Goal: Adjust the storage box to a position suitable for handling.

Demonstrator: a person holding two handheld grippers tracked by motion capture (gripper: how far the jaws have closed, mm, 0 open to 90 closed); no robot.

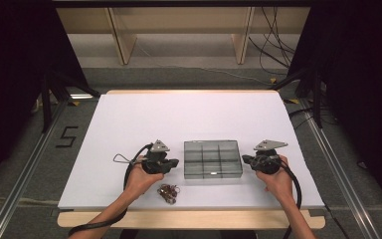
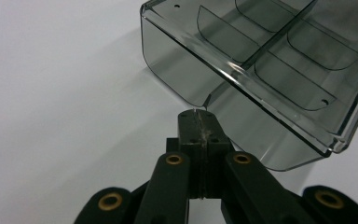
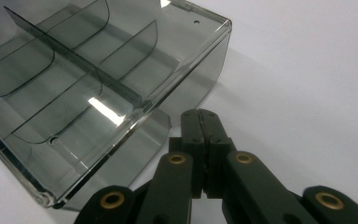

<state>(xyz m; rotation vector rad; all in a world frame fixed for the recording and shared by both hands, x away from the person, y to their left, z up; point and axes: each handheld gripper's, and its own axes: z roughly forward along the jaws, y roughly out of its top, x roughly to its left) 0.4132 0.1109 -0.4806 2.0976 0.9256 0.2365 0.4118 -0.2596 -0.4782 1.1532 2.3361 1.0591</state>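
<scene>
Both grippers sit low over the white table top (image 1: 144, 119), one on each side of a smoke-tinted clear compartment box (image 1: 213, 158). Left gripper (image 1: 173, 162): jaws pressed flat together with nothing between them, as the left gripper view confirms; its tip (image 2: 198, 122) stands just off the box's near wall (image 2: 177, 70), and contact cannot be confirmed. Right gripper (image 1: 245, 159): jaws likewise closed face to face and empty in the right gripper view, its tip (image 3: 200, 122) close beside the box's end wall (image 3: 193, 79), contact again not determinable. Each tool is gripped by a hand, left hand (image 1: 140, 180) and right hand (image 1: 277, 182), with forearms entering from the bottom edge and a black cable (image 1: 129, 169) trailing from the left tool.

Box condition: upright, open-topped, lying flat near the front middle of the table, divided by inner partitions (image 3: 74, 60) into six cells in two rows. All cells appear empty.

Other item: a small heap of brownish rubber bands (image 1: 168, 191) lies on the table in front of the left gripper, apart from the box, near the front edge.
</scene>
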